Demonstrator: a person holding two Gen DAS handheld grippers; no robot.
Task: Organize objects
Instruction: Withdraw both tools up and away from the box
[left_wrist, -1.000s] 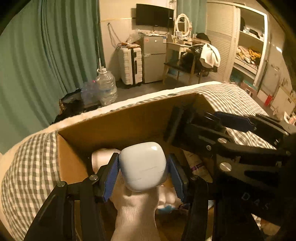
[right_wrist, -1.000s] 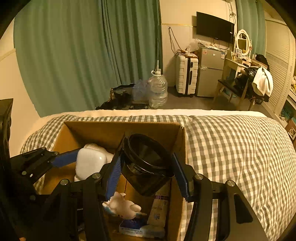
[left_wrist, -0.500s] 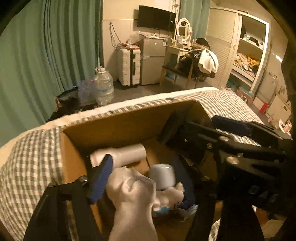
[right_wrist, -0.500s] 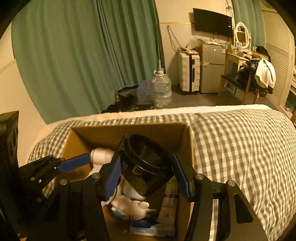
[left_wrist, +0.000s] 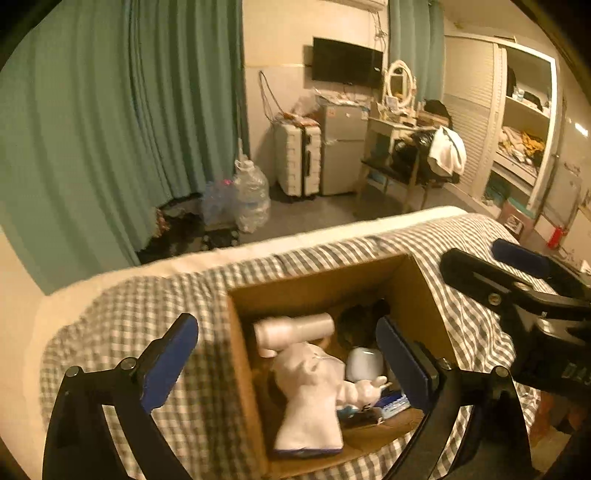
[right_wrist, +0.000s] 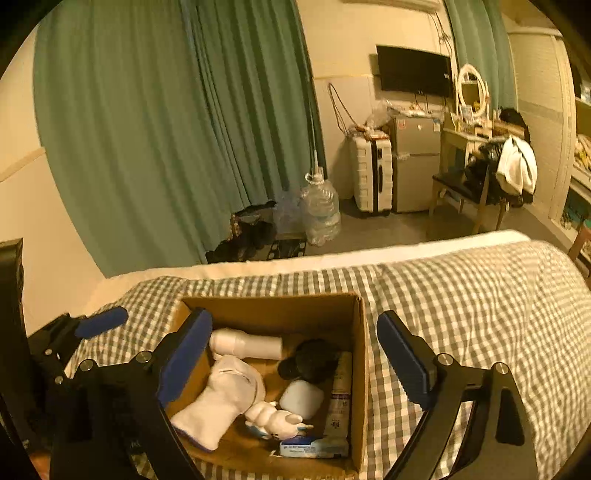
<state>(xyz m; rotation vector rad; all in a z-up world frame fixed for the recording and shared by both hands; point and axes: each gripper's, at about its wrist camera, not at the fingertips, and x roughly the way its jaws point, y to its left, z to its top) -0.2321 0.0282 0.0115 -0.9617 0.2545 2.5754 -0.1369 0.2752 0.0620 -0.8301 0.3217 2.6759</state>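
Both loads have left the fingers since a second ago: the left gripper (left_wrist: 288, 354) has let go of the white case (right_wrist: 301, 398) and the right gripper (right_wrist: 291, 358) has let go of the black jar (right_wrist: 310, 360). Both now hover spread wide and empty above the cardboard box (right_wrist: 360, 369) on the checked bed (right_wrist: 480, 295). Inside the box, the case lies beside a white sock (right_wrist: 221, 395), with the jar just behind it next to a white bottle (right_wrist: 247, 343).

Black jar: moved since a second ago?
Yes. It left the right tool, now open, and lies in the cardboard box as the black jar beside the white bottle.
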